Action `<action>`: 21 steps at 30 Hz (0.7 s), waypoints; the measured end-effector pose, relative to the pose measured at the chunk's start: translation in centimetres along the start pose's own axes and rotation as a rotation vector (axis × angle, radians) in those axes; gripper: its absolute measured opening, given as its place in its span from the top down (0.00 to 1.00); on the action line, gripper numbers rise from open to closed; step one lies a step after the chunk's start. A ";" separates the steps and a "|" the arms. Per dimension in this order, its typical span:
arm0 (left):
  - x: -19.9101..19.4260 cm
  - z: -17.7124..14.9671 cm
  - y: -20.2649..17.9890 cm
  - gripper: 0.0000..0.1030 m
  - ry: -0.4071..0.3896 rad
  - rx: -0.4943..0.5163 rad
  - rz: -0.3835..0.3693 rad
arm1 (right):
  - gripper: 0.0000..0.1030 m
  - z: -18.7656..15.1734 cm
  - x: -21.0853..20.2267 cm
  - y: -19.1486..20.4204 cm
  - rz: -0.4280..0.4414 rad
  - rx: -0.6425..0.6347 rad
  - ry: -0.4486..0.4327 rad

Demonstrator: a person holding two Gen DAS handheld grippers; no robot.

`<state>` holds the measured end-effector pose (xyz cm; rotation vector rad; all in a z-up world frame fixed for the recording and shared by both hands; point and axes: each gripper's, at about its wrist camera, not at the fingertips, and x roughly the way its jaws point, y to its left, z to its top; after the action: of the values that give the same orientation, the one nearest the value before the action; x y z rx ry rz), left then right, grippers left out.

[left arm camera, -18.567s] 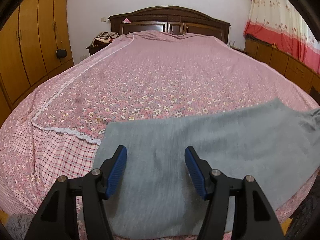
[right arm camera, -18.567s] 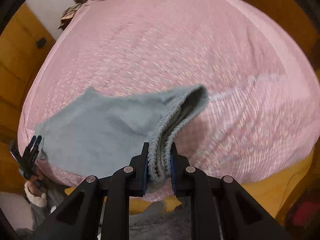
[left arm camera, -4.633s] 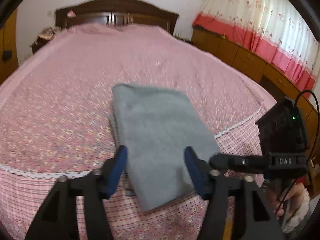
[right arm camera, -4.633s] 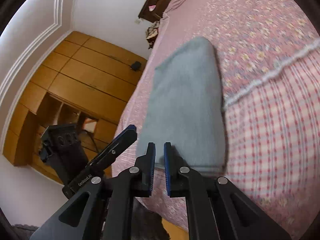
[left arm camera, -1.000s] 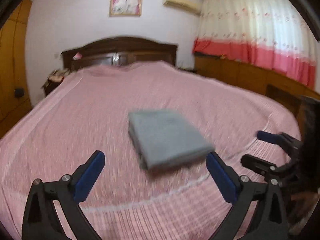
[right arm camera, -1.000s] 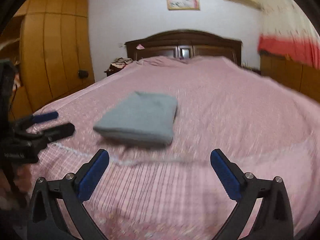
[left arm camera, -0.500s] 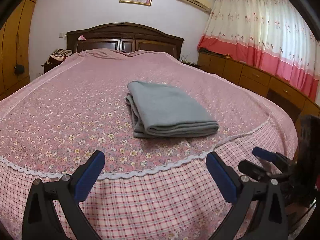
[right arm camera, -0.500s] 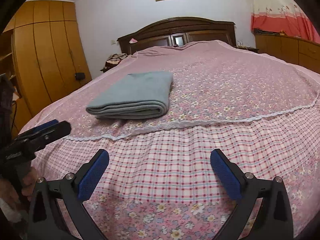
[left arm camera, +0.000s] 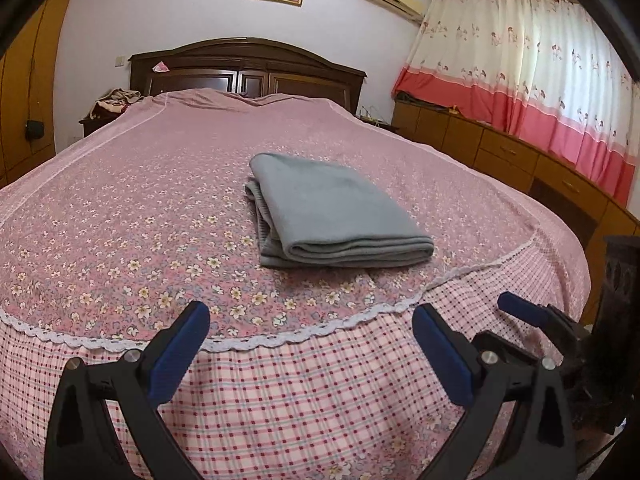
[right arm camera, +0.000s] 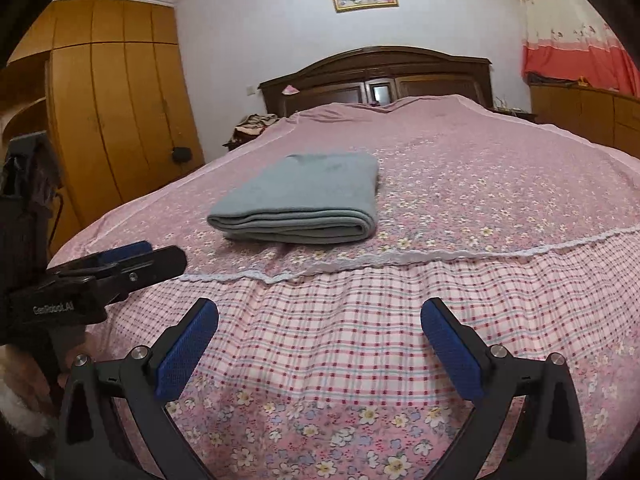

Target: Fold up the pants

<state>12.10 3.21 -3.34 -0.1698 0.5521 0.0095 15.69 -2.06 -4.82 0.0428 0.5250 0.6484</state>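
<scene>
Resting folded on the bed, both grippers empty

The grey soft fleece pants (left arm camera: 332,208) lie folded in a thick rectangle on the pink flowered bedspread (left arm camera: 120,216), near its foot edge, behind the white lace line. The left gripper (left arm camera: 310,354) and the right gripper (right arm camera: 320,346) hover over the checked foot edge, jaws spread wide, holding nothing. The cloth looks light and limp; I would pinch all layers at the rounded near fold.
</scene>
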 end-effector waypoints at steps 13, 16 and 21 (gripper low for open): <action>0.0 -0.2 -0.6 0.00 0.007 0.020 0.003 | 0.00 -0.3 0.2 0.6 0.006 -0.016 0.009; -0.1 -0.2 -0.7 0.00 0.005 0.023 0.000 | 0.00 -0.4 0.2 0.6 0.005 -0.019 0.008; -0.1 -0.3 -0.8 0.00 0.004 0.023 0.001 | 0.00 -0.4 0.1 0.5 0.015 -0.016 0.003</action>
<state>11.92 2.36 -3.37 -0.1467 0.5559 0.0036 15.27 -1.60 -5.16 0.0308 0.5230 0.6670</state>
